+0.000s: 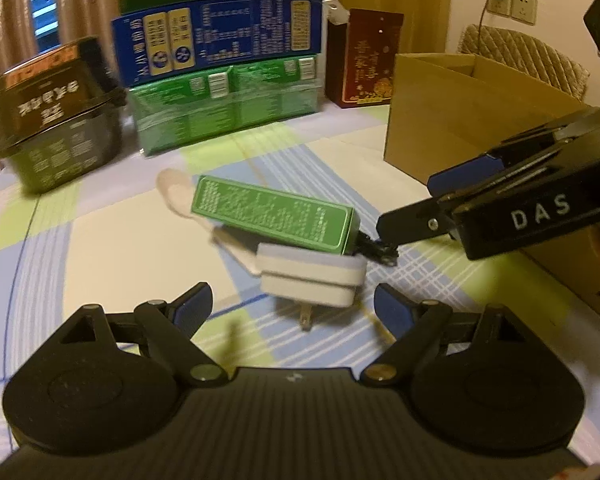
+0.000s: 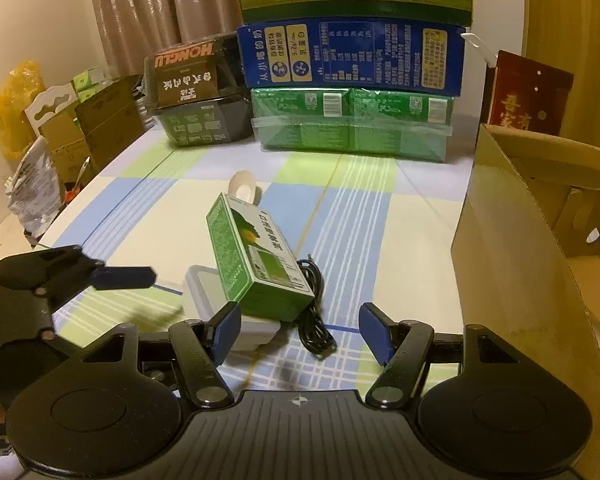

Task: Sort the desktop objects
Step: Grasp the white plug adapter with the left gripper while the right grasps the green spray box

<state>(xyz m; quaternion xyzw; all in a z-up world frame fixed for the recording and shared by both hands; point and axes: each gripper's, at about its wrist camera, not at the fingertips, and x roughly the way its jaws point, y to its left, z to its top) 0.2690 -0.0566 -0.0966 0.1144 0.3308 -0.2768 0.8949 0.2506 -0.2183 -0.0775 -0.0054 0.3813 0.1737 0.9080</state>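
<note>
Green carton (image 2: 256, 256) is looking like printed cardboard with a slight sheen; white charger (image 1: 312, 280) is showing smooth matt plastic, metal prongs sticking out; black cable (image 2: 314, 312) is reading as rubbery, matt; spoon (image 2: 244, 188) is looking like pale smooth plastic; tablecloth (image 2: 360, 208) is appearing as checked woven cloth; brown box (image 2: 512, 248) is showing plain matt corrugated cardboard.
</note>
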